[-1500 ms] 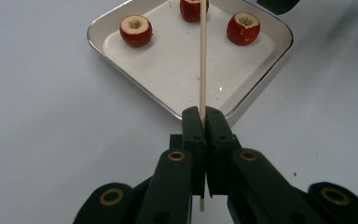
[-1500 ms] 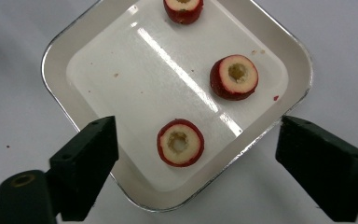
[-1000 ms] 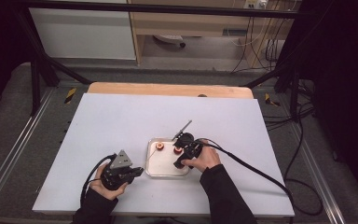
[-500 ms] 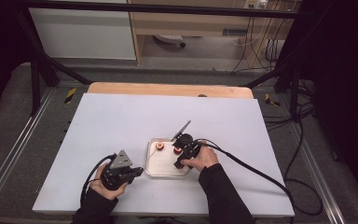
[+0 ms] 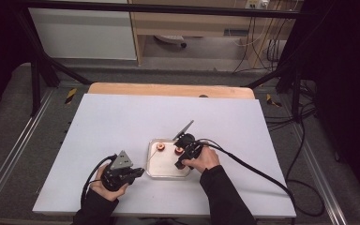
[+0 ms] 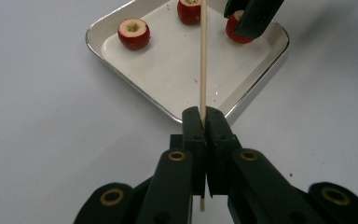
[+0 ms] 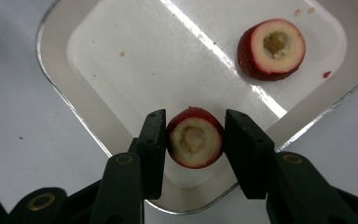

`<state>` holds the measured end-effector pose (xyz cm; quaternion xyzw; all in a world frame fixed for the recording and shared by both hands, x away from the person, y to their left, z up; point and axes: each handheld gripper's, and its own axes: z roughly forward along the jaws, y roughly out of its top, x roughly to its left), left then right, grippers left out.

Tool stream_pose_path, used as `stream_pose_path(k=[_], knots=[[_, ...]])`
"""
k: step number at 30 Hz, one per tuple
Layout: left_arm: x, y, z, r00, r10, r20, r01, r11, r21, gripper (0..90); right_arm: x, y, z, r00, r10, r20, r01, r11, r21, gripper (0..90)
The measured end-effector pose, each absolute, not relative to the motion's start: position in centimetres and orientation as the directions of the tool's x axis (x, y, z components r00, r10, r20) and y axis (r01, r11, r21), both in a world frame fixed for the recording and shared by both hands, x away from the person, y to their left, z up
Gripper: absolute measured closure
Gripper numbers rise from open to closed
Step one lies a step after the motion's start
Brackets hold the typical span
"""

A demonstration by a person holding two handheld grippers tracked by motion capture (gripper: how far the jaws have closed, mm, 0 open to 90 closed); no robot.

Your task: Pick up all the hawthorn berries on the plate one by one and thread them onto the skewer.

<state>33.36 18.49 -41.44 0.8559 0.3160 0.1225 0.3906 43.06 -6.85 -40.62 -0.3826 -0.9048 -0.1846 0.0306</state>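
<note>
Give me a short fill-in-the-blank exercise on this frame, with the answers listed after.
1. The left gripper is shut on a thin wooden ____.
2. The cored red fruit pieces lie in a shallow metal ____.
3. The right gripper has its jaws on either side of one fruit piece with a ____ through its middle.

Missing words: skewer; tray; hole

No readable text, labels, brands, numbers or signs anywhere, nothing legible on the surface [image 5: 122,122], tray [image 6: 121,77] or fingers [image 7: 153,140]
</note>
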Motion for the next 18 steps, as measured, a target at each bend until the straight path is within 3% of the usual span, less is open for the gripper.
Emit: stream_pose_path(k=[3, 12, 13, 18], knots=[[33.3, 18.5, -41.4, 0.769, 0.638, -0.038, 0.443, -0.490, 0.751, 88.1, 42.8, -7.1, -39.9, -0.695, 0.687, 0.213, 0.712, 0.613, 0.343, 60.2], [33.0, 18.8, -40.9, 0.758, 0.650, -0.051, 0.438, -0.450, 0.778, 88.1, 41.6, -8.9, -36.3, -0.642, 0.691, 0.331, 0.723, 0.405, 0.559, 60.3], [32.9, 18.9, -40.7, 0.752, 0.657, -0.054, 0.436, -0.434, 0.788, 88.1, 41.4, -9.3, -35.8, -0.637, 0.680, 0.363, 0.714, 0.343, 0.611, 60.3], [32.6, 19.1, -40.3, 0.739, 0.671, -0.063, 0.427, -0.394, 0.814, 88.2, 40.8, -10.3, -34.9, -0.608, 0.651, 0.454, 0.701, 0.173, 0.692, 60.4]])
